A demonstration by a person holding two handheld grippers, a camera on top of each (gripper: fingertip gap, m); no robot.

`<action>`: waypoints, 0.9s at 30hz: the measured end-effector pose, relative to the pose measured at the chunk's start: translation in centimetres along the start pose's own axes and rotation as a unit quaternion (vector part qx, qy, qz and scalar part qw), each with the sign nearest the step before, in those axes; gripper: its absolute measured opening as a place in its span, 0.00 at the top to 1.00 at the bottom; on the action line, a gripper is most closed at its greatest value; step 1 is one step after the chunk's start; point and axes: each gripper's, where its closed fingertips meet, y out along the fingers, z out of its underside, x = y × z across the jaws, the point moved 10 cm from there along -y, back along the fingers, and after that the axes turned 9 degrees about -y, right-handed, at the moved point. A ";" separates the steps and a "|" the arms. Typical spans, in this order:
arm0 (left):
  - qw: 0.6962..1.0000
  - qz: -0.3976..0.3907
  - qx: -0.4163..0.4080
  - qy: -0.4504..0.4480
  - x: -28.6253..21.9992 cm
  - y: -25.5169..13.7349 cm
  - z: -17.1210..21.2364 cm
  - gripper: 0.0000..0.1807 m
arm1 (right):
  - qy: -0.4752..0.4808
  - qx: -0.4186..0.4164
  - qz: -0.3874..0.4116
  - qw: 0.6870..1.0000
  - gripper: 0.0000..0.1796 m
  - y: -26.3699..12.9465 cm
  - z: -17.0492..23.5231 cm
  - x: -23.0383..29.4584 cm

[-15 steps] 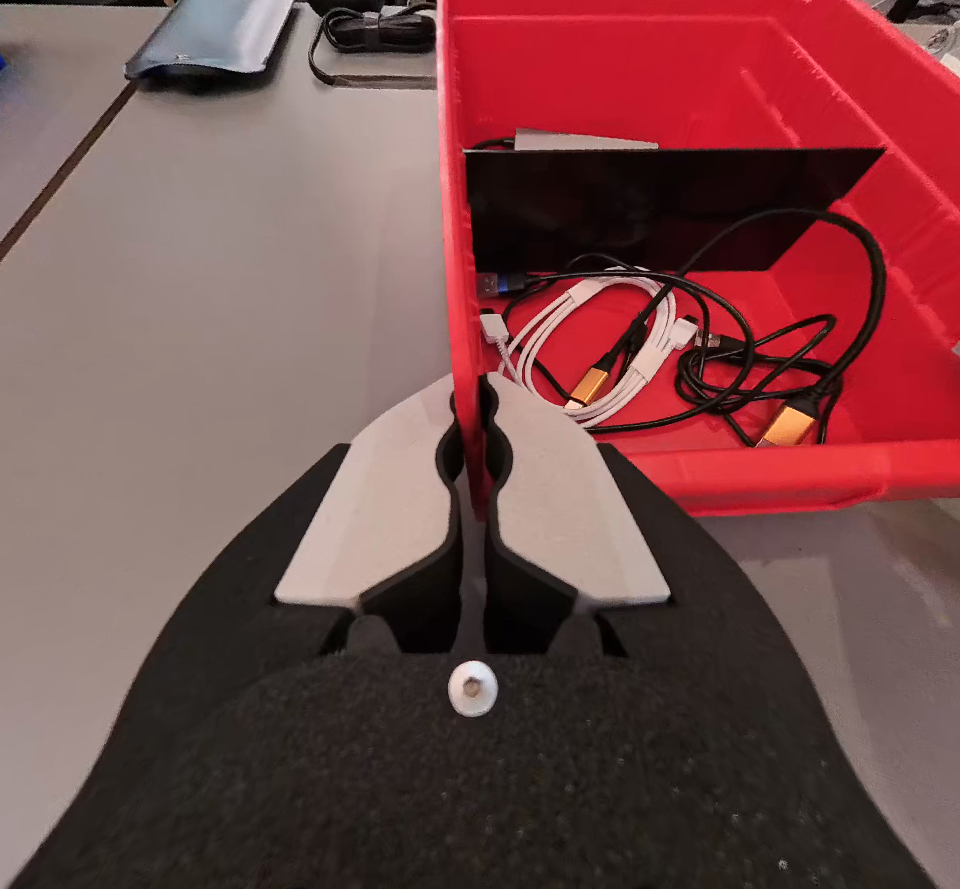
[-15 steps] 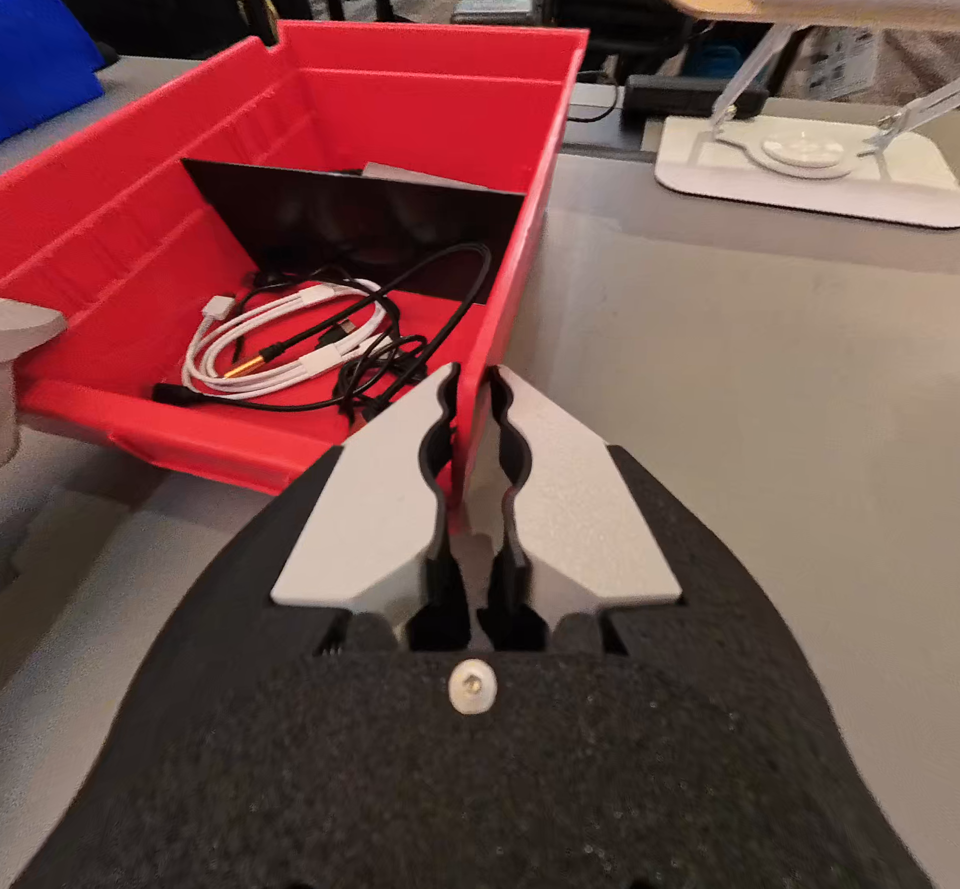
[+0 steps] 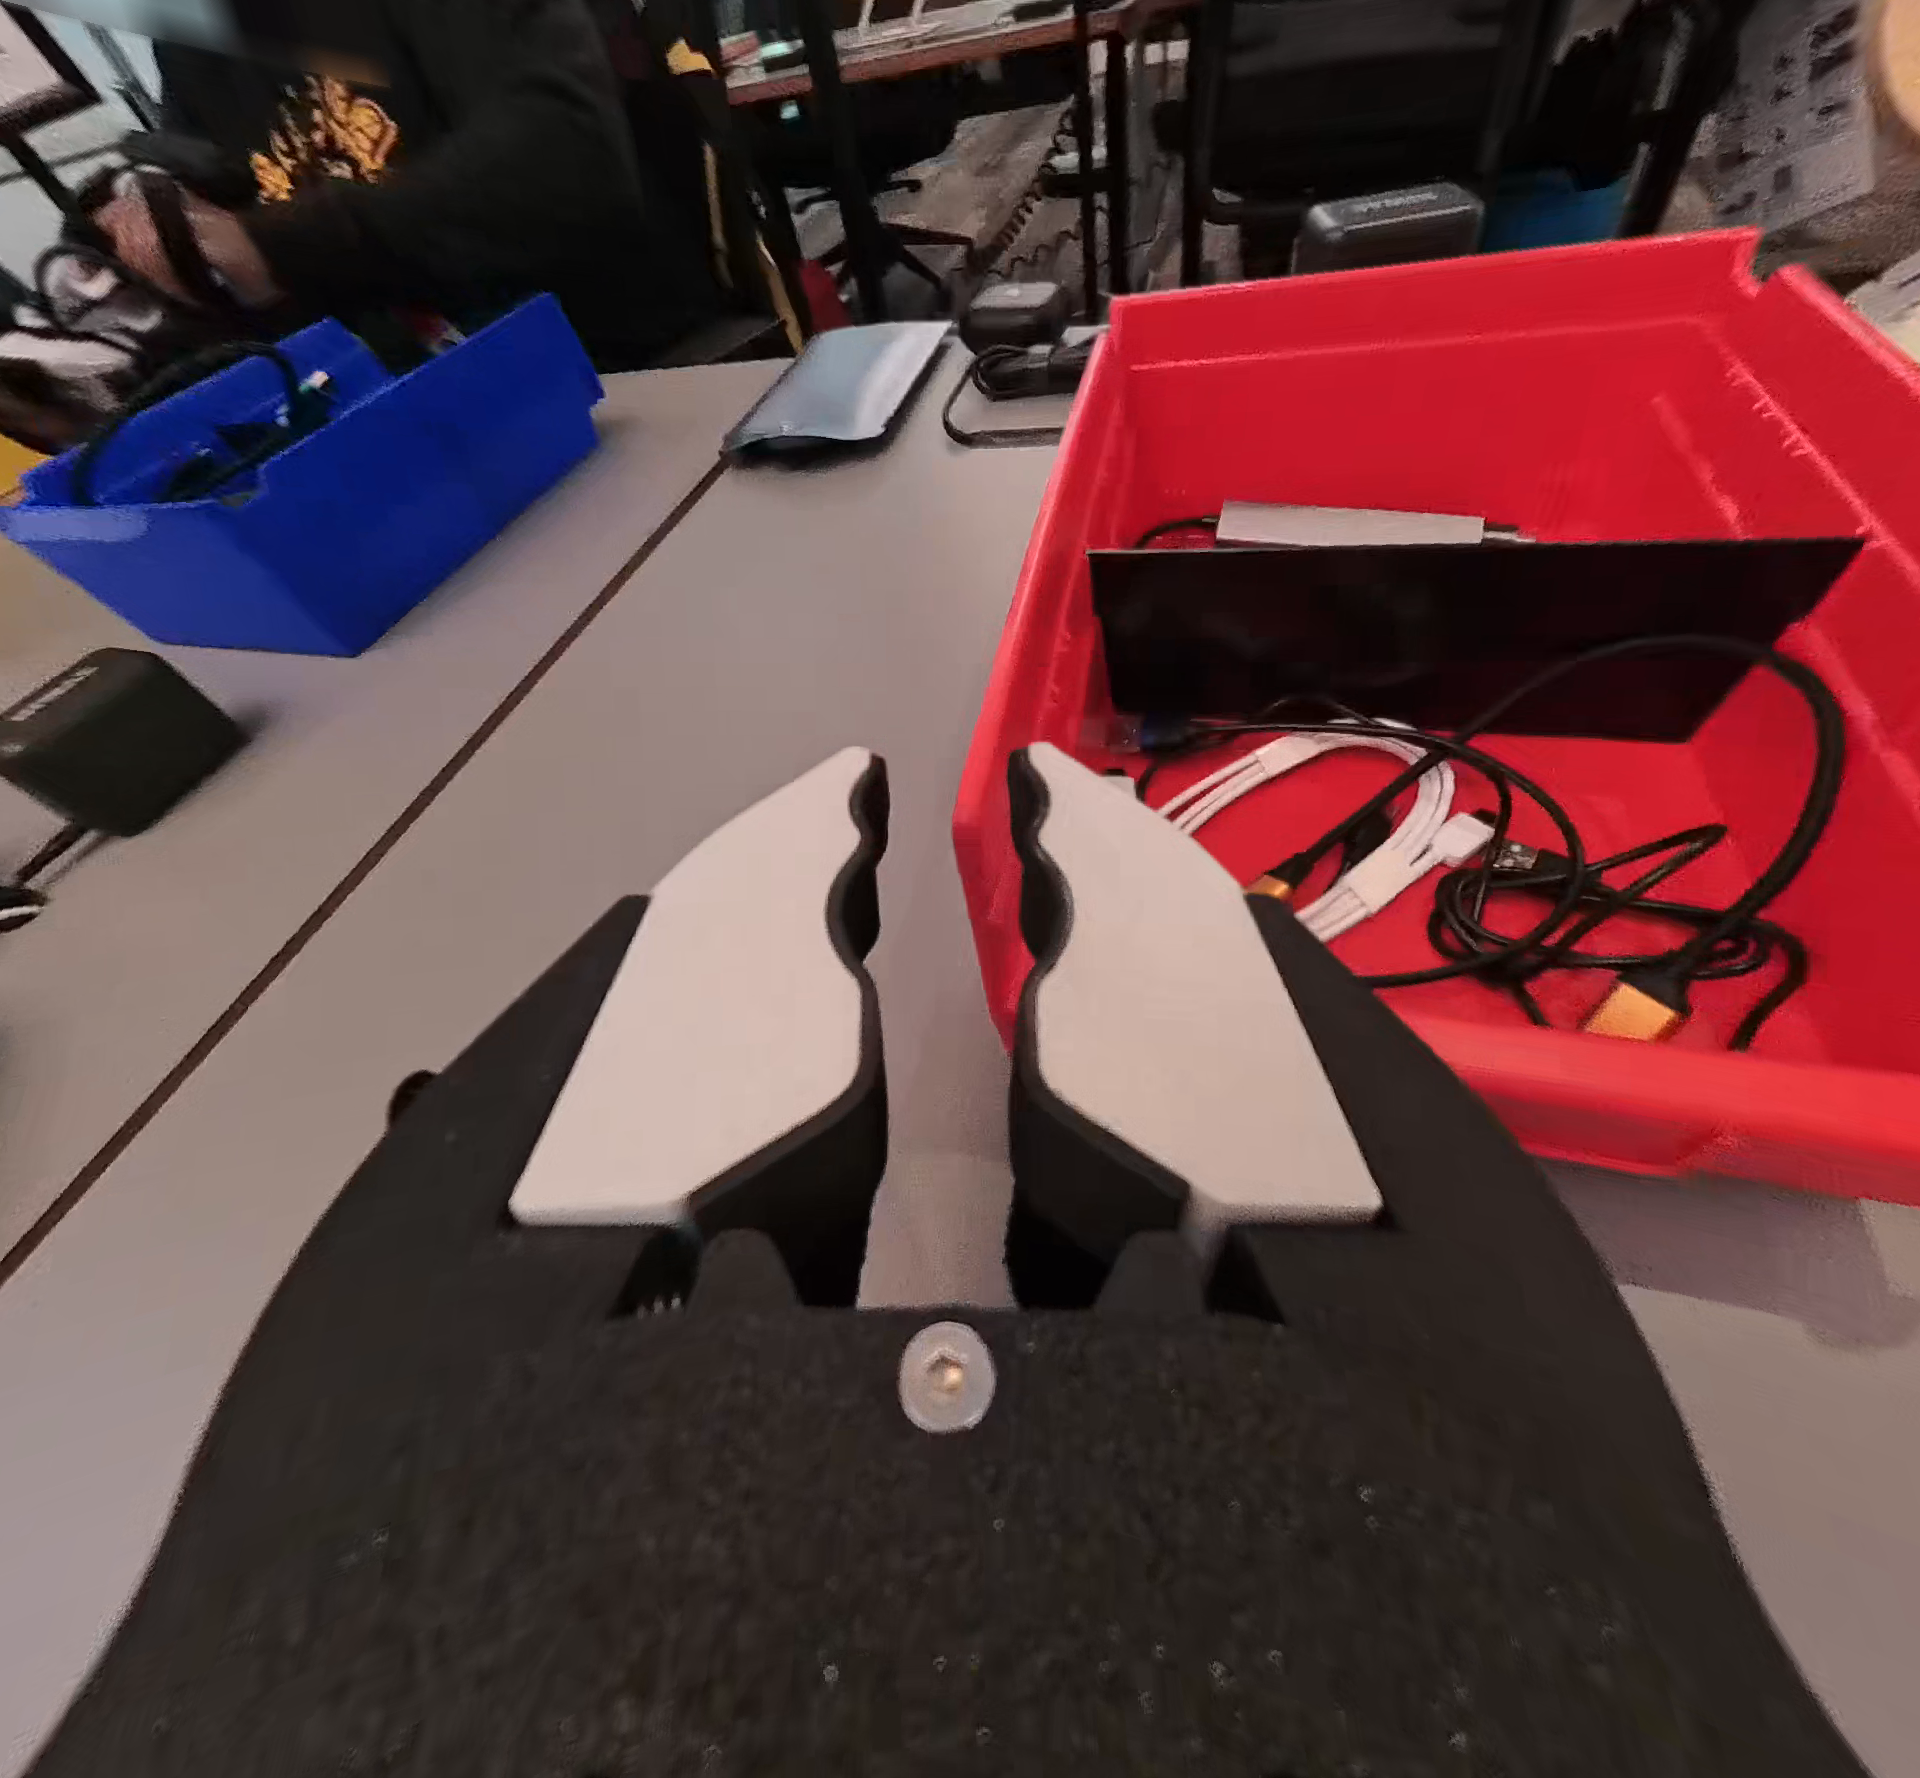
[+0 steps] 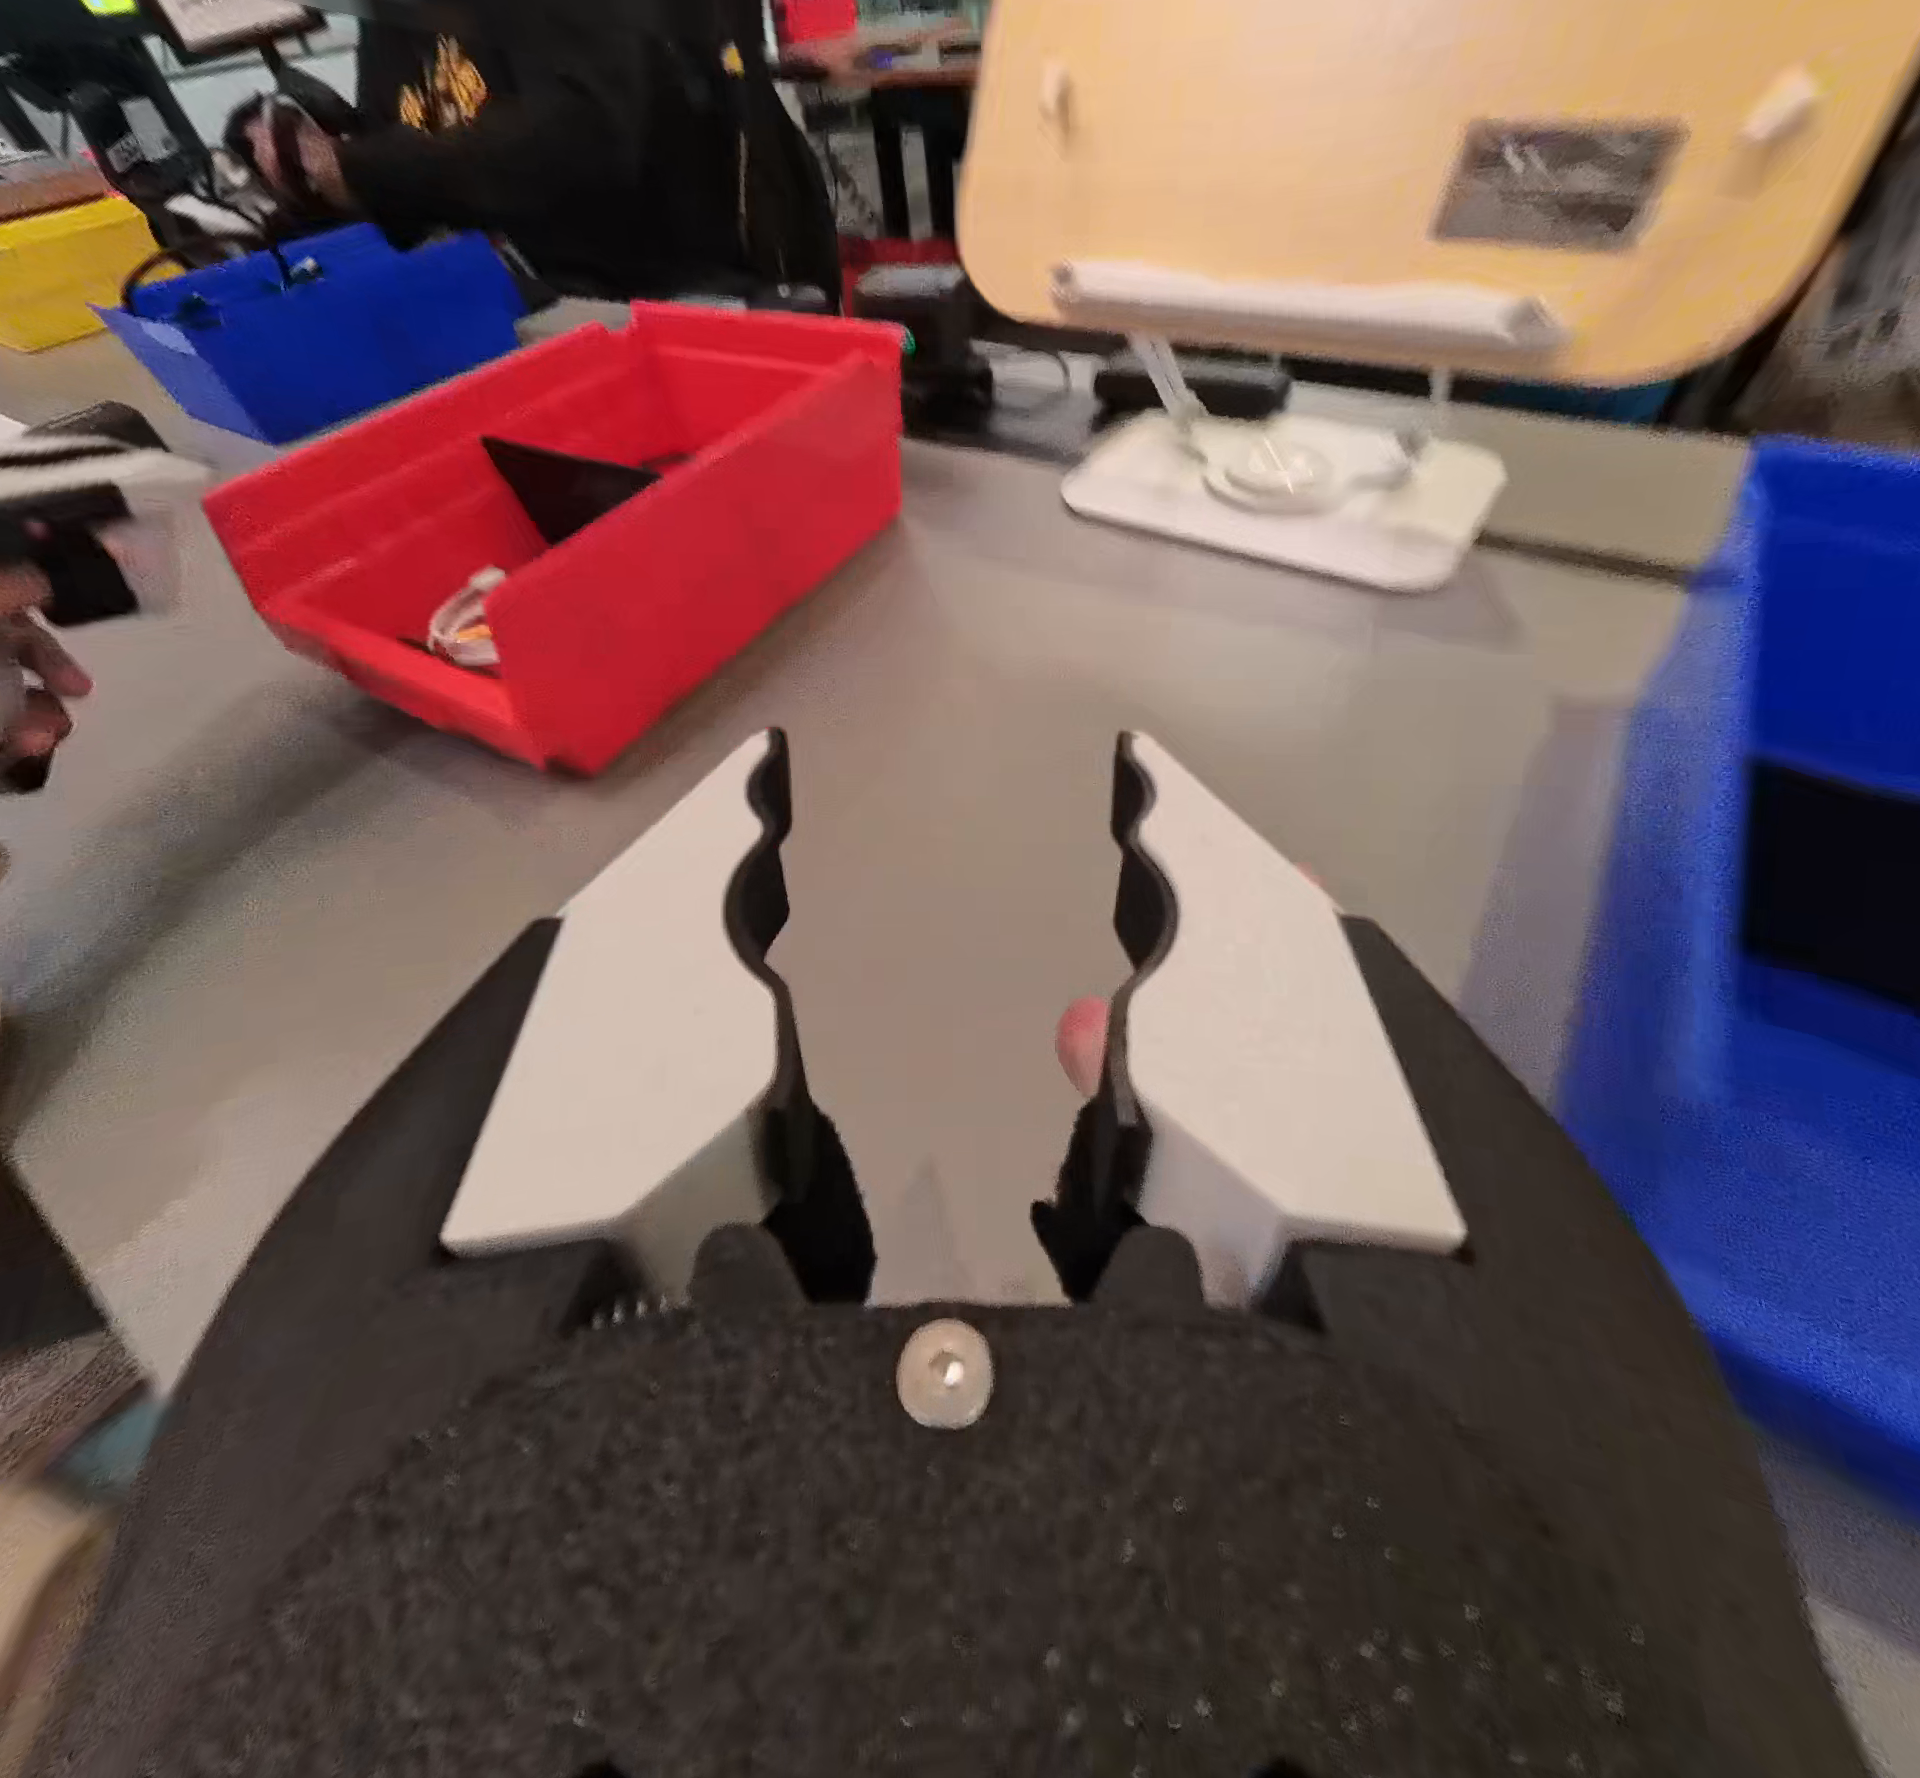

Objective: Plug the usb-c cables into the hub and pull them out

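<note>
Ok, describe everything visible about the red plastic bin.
The red plastic bin is an open-topped rectangular tray standing flat on the grey table. An upright black divider panel splits it. The near compartment holds tangled black and white cables; a grey slab-shaped hub lies behind the panel. Neither gripper touches it.

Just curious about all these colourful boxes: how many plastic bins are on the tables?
4 seen. A red bin of cables by the left tool; a blue bin farther back left; another blue bin right of the right tool; a yellow bin far back. Others may be hidden.
</note>
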 end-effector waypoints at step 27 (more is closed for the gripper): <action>0.953 0.261 0.126 -0.093 -9.0 -2.9 5.4 0.78 | 0.131 0.004 0.200 0.971 0.67 -9.0 10.7 -15.2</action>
